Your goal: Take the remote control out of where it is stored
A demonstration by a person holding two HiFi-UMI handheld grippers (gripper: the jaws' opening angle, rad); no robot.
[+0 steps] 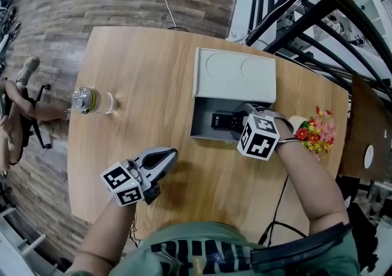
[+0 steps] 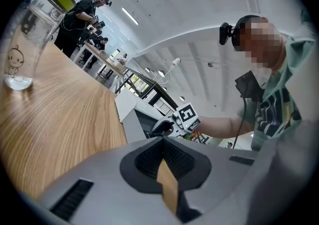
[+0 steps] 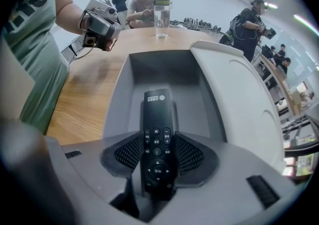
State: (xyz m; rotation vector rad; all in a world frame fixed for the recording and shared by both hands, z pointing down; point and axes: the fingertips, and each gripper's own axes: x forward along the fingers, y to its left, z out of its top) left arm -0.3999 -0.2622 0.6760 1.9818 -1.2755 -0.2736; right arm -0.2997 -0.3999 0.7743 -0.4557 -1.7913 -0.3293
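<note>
1. Table (image 1: 153,73): light wood top, filling the middle of the head view.

2. Box (image 1: 202,126): grey, open, right of centre in the head view. Its pale lid (image 1: 236,76) is folded back and lies flat above it in the frame, with two round recesses on the face that shows.

3. Remote (image 3: 158,129): black, buttons up, inside the box and lengthwise along it. Its logo end points to the far wall in the right gripper view. Whether it rests on the box floor or is raised off it cannot be told.

4. Right gripper (image 3: 158,153): reaches into the box from the right of the head view. Its jaws are clamped on the button end of the remote, with one ribbed pad (image 3: 130,153) against each long edge.

5. Left gripper (image 1: 166,160): lower left of centre in the head view, over bare table, well apart from the box. Its jaws are together with nothing between them.

6. Cup (image 1: 86,100): clear with a green-topped lid, at the left edge of the table, well apart from both grippers. In the left gripper view it stands upright at the upper left.

7. Flowers (image 1: 317,129): a small red, yellow and pink bunch, just right of the right wrist in the head view.

8. Cable (image 1: 278,204): black, running down across the table edge at the lower right of the head view.

9. Floor (image 1: 55,18): wood planks, upper left of the head view.
</note>
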